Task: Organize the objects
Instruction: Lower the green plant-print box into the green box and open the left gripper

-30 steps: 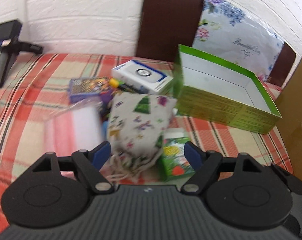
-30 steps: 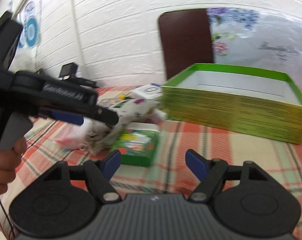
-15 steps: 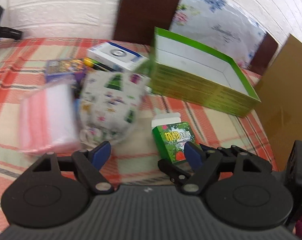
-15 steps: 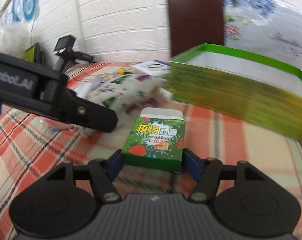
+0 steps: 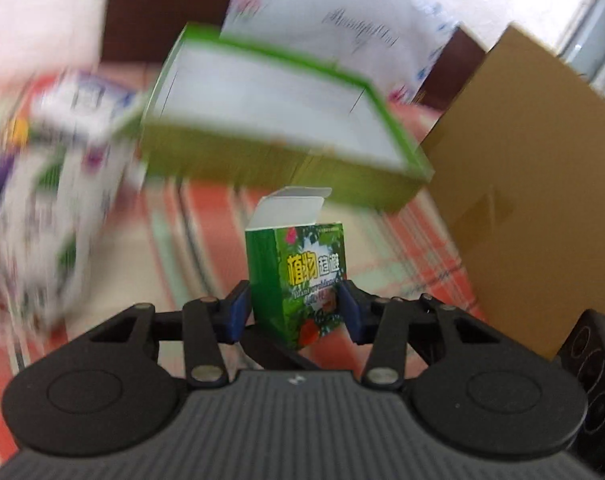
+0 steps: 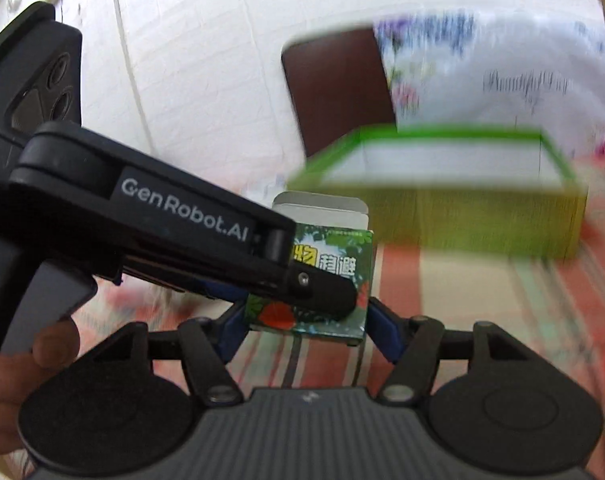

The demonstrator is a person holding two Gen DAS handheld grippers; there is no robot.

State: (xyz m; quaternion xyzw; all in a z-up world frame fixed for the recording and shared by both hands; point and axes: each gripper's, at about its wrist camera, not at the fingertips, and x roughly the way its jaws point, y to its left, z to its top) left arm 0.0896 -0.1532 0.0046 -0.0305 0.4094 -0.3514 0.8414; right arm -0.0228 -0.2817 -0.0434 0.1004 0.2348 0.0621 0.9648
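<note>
A small green carton (image 5: 302, 280) with yellow Chinese lettering and an open white top flap sits between the blue pads of my left gripper (image 5: 293, 314), which is shut on it. The same carton (image 6: 330, 276) is also gripped by my right gripper (image 6: 304, 330), whose pads press its two sides. The left gripper's black arm (image 6: 182, 236) crosses in front of the carton in the right wrist view. A large open green box (image 5: 270, 120) with a white inside stands behind the carton; it also shows in the right wrist view (image 6: 442, 208).
A white patterned fabric pouch (image 5: 58, 208) lies blurred at left on the red plaid cloth (image 5: 206, 216). A brown cardboard panel (image 5: 534, 184) stands at right. A dark chair back (image 6: 338, 88) and floral cover (image 6: 494, 68) are behind the box.
The right gripper closed on the green carton and lifted it. The left gripper swung right from the pouch and closed on the same carton. Both views are now motion-blurred.
</note>
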